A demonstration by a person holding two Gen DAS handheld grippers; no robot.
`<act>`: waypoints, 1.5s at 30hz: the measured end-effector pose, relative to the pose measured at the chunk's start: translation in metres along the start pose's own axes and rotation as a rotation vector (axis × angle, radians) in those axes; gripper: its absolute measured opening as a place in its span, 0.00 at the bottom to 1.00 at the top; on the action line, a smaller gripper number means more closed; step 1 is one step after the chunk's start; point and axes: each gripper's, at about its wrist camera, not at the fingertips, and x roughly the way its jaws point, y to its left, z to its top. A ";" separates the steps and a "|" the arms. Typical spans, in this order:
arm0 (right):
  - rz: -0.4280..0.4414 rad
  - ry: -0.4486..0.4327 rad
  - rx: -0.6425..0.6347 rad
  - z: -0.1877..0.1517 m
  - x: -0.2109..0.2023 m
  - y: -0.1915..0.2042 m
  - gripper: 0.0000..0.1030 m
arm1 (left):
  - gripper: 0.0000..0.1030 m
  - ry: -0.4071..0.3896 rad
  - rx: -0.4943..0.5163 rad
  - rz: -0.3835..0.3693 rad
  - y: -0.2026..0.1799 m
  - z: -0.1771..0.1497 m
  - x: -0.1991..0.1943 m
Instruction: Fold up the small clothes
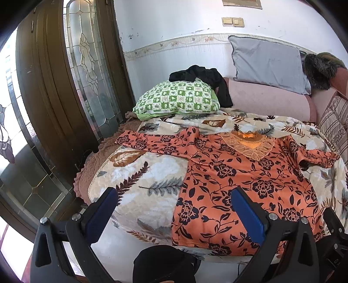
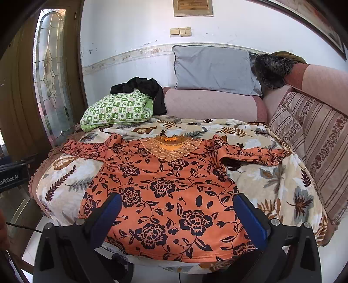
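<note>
Only one bit of writing to read: white letters "nRobot.AI" on a black box [image 2: 13, 175] at the left edge of the right wrist view, first letters cut off. Plaque [image 2: 193, 7] high on the wall too blurry to read.

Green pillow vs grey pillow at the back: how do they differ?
The green pillow has a checked leaf print; the grey pillow is plain. The green pillow lies tilted on the leaf-print blanket; the grey pillow stands propped against the wall. A black garment is draped behind and over the green pillow; nothing lies on the grey pillow. Both sit beyond the orange floral top.
</note>
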 end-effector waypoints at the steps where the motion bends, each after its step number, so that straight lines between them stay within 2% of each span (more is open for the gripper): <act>1: 0.002 0.005 0.003 0.000 0.001 -0.001 1.00 | 1.00 0.004 0.001 0.001 -0.001 -0.001 0.001; 45: 0.031 0.081 0.069 -0.005 0.032 -0.018 1.00 | 1.00 0.062 0.042 0.010 -0.017 0.001 0.019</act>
